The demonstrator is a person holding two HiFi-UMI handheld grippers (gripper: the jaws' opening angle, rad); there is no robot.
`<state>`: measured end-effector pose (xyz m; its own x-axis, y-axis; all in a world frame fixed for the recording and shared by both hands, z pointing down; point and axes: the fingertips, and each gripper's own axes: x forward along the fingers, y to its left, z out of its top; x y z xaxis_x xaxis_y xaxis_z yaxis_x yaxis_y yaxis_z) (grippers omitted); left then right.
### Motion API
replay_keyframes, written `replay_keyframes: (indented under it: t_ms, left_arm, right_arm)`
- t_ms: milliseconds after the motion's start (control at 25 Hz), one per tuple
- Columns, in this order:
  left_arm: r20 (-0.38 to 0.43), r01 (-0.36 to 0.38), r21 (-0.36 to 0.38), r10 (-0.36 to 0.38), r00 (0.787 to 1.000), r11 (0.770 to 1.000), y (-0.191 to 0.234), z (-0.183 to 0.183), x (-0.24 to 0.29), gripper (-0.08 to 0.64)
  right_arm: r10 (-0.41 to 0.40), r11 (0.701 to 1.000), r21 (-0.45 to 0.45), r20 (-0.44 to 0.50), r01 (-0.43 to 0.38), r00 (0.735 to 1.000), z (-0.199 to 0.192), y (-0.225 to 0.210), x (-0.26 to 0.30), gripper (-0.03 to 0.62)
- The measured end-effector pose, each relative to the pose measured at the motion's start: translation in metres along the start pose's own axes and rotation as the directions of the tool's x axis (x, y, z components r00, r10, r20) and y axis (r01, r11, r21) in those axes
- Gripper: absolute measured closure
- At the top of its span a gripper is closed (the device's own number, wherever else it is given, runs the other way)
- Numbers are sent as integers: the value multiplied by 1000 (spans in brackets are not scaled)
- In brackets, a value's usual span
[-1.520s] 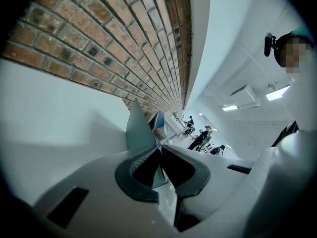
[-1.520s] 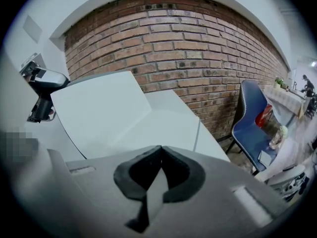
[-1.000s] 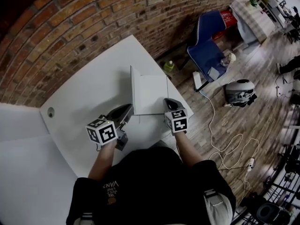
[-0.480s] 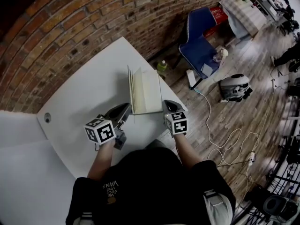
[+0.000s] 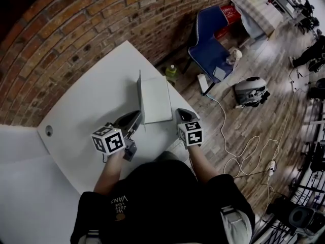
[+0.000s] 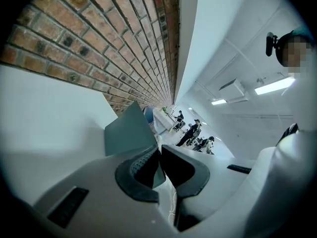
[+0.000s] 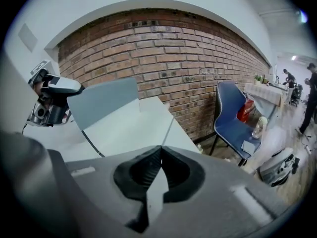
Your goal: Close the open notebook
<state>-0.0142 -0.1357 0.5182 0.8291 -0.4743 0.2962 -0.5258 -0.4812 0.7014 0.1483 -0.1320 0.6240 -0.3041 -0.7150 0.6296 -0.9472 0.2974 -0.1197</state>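
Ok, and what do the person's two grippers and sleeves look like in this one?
The left gripper and right gripper match: grey moulded bodies, with dark ribbed pads lining the jaws. Each carries a white cube printed with black square markers. The person wears a black short-sleeved T-shirt with pale lettering near the left sleeve.

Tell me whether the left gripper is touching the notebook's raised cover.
Touching. In the left gripper view, the left gripper is clamped on the grey cover, with its pads pressing the cover's corner.
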Motion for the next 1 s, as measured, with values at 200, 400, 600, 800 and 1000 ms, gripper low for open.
replay_keyframes:
  t_ms: [200,400,600,800,1000]
  left_arm:
    - [-14,17,9,-17,1000,1000,-4,-3,8,529]
    - [-25,31,10,-31,999,999,-9,-4,15,529]
    - [-47,48,23,-47,998,999,-13,-9,25,529]
    - [-82,71,36,-68,994,997,-20,-15,39,529]
    - [-99,91,32,-87,991,995,-24,-21,51,529]
  right_arm:
    - [-14,1000,13,0,14,1000,-6,-5,-5,594]
    - [-27,999,27,0,27,1000,-10,-10,-12,594]
    - [-43,998,37,-1,43,999,-16,-16,-19,594]
    - [-61,997,52,-4,61,998,-22,-24,-26,594]
    - [-82,994,67,-9,83,997,-28,-36,-32,594]
